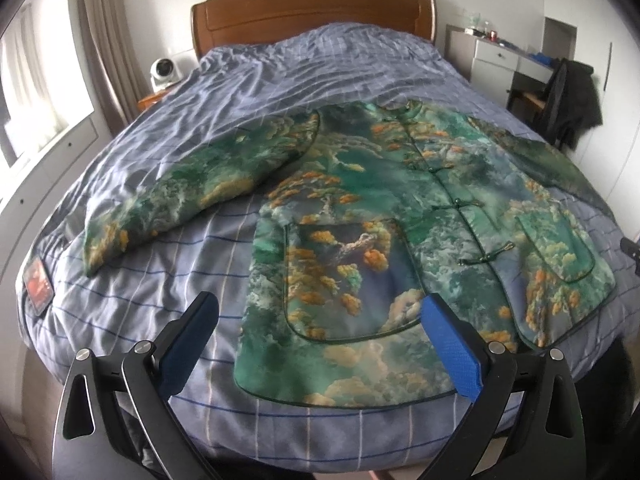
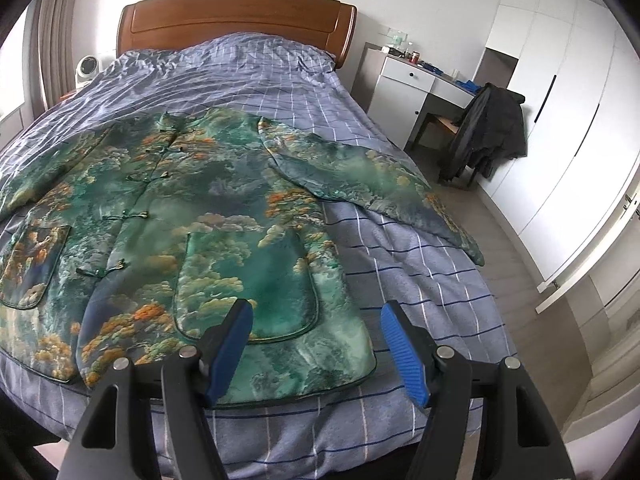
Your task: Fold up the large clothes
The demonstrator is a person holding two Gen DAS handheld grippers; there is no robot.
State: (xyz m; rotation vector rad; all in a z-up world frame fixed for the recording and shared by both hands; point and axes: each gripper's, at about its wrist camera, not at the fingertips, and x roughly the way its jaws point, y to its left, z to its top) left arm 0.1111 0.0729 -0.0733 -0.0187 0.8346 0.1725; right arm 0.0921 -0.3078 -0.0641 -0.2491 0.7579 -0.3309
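A green padded jacket [image 1: 384, 216] with orange and white cloud print lies flat, front up and buttoned, on the bed; it also shows in the right wrist view [image 2: 192, 216]. Its left sleeve [image 1: 176, 196] spreads out to the left and its right sleeve [image 2: 368, 184] to the right. My left gripper [image 1: 320, 320] is open and empty, held above the jacket's lower left hem. My right gripper [image 2: 316, 328] is open and empty, above the lower right hem corner.
The bed [image 1: 168, 280] has a blue checked cover and a wooden headboard [image 1: 312, 12]. A desk [image 2: 416, 80] and a chair draped with a dark coat [image 2: 492, 132] stand to the right, beside white wardrobes [image 2: 568, 120]. A small white fan [image 1: 164, 72] sits at the left.
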